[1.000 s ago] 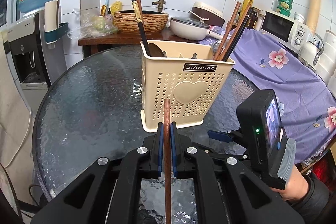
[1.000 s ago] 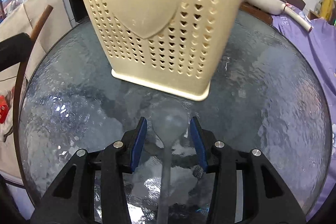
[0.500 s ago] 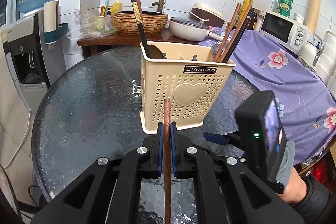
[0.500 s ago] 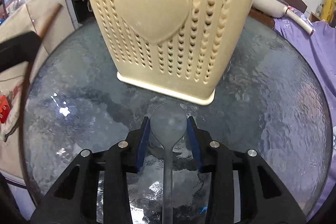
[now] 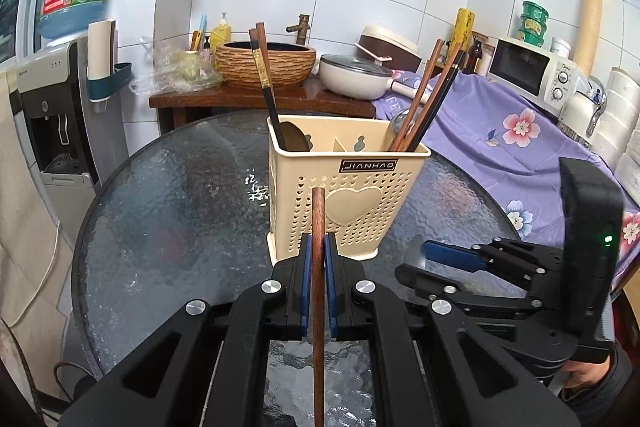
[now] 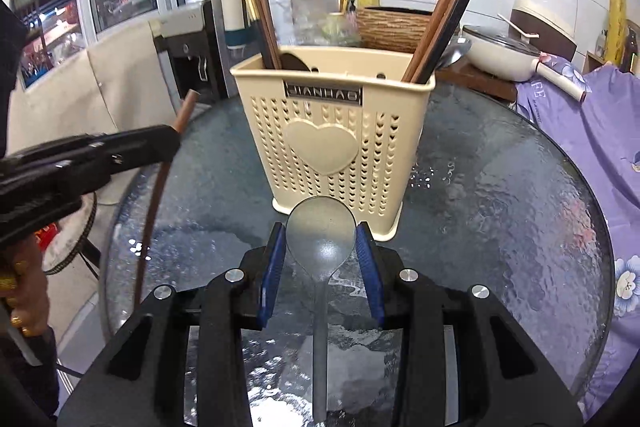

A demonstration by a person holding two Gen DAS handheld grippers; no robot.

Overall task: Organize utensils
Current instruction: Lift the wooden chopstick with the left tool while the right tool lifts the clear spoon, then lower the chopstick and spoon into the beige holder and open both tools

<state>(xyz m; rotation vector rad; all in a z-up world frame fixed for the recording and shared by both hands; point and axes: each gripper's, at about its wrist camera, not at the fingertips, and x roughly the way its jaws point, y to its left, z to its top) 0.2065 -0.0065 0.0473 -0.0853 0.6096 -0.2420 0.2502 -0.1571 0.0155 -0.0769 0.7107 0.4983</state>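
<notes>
A cream perforated utensil holder (image 5: 344,203) stands on the round glass table (image 5: 168,227); it also shows in the right wrist view (image 6: 336,143). It holds several chopsticks (image 5: 424,103) and a dark spoon (image 5: 294,137). My left gripper (image 5: 316,263) is shut on a brown wooden chopstick (image 5: 318,227), just in front of the holder. My right gripper (image 6: 322,247) is shut on the bowl of a metal spoon (image 6: 322,239), lifted off the table in front of the holder. The right gripper also shows in the left wrist view (image 5: 440,259).
A wooden side table with a basin (image 5: 264,63) and a pan (image 5: 352,75) stands behind. A purple flowered cloth (image 5: 500,131) covers the counter at right, with a microwave (image 5: 532,71). A water dispenser (image 5: 48,99) is at left.
My right gripper has closed on the spoon and lifted it off the glass, pulling back and up from the holder. My left gripper has risen a little with the chopstick.
</notes>
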